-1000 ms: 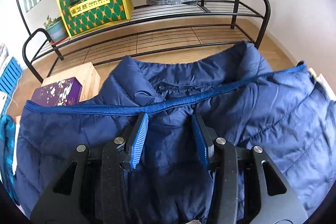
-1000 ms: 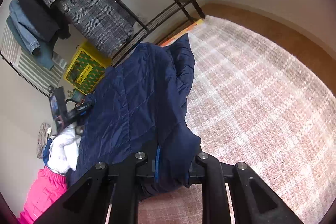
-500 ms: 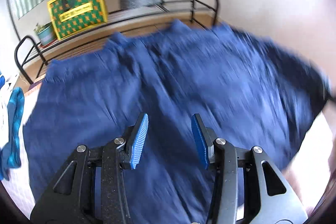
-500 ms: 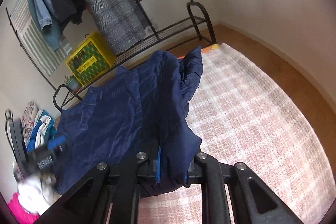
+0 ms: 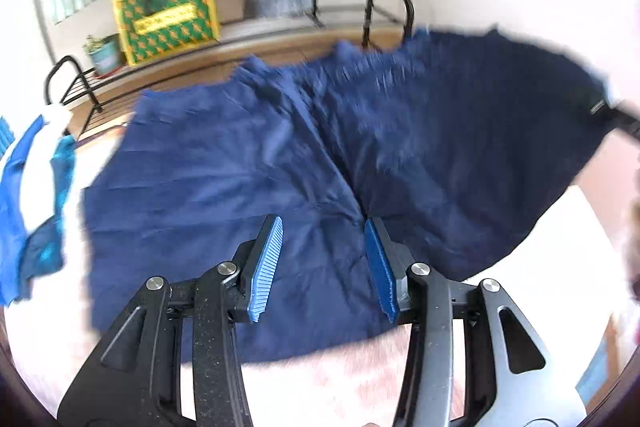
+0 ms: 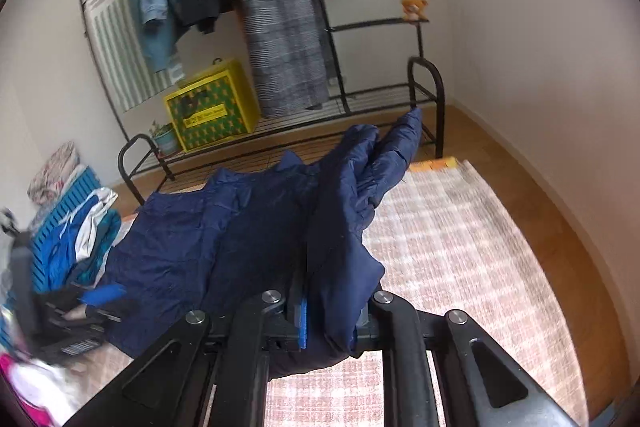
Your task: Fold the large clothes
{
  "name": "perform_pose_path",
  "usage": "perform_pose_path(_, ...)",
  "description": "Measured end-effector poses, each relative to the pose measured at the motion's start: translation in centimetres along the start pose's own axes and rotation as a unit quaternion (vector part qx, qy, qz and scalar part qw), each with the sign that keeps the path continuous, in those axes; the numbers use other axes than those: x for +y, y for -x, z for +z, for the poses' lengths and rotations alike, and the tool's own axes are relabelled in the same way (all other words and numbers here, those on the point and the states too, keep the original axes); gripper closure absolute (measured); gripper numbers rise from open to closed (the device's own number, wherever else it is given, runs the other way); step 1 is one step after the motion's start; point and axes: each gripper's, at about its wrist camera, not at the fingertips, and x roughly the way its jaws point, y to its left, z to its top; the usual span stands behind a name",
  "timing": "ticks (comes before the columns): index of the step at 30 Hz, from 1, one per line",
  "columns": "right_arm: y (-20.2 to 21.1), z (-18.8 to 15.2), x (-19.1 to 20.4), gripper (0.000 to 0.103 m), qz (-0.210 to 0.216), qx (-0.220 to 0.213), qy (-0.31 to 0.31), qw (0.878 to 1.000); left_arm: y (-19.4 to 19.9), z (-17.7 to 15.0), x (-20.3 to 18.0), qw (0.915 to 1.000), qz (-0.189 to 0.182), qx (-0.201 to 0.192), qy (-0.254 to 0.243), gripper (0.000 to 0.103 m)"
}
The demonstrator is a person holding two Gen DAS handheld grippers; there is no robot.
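My right gripper (image 6: 330, 319) pinches one edge of the navy puffer jacket (image 5: 260, 167), lifting it off the checked rug (image 6: 460, 247). My left gripper (image 5: 324, 263) hangs wide apart, holding nothing. The jacket looks soft, puffy and slippery, so I would grab its hem.

bare rug (image 6: 460, 247) lies open right of the jacket (image 6: 248, 239); the metal rack (image 6: 428, 95) walls off the far side, and a clothes pile (image 6: 80, 239) (left) crowds that edge.
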Motion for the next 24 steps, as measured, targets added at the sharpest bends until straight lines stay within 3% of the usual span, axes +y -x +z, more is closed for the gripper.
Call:
perform_pose_path(3,0.7,0.5,2.5,0.092,-0.004,-0.006,0.037,0.999,5.6,-0.6,4.3,0.9977,0.009,-0.040,0.054,0.059)
perform_pose_path(6,1.3,1.0,5.3,0.092,-0.006,-0.011,0.066,0.998,9.0,-2.3,8.1,0.9940,0.041,-0.054,0.086,0.059)
perform_pose_path(8,1.6,1.4,7.6,0.092,-0.006,-0.014,0.092,0.996,10.2,-3.4,10.7,0.9905,0.058,-0.052,0.113,0.059)
perform_pose_path(12,2.0,2.0,12.9,0.092,0.001,-0.016,0.141,0.990,12.3,-5.3,17.3,0.9737,0.072,-0.059,0.208,0.059)
perform_pose_path(19,0.2,1.4,23.6,0.092,0.043,-0.013,0.199,0.979,15.5,-6.8,24.0,0.9523,0.097,-0.096,0.273,0.059)
perform_pose_path(24,-4.9,-2.9,33.7,0.093,0.094,0.022,0.249,0.964,16.9,-8.2,27.1,0.9434,0.108,-0.098,0.298,0.059)
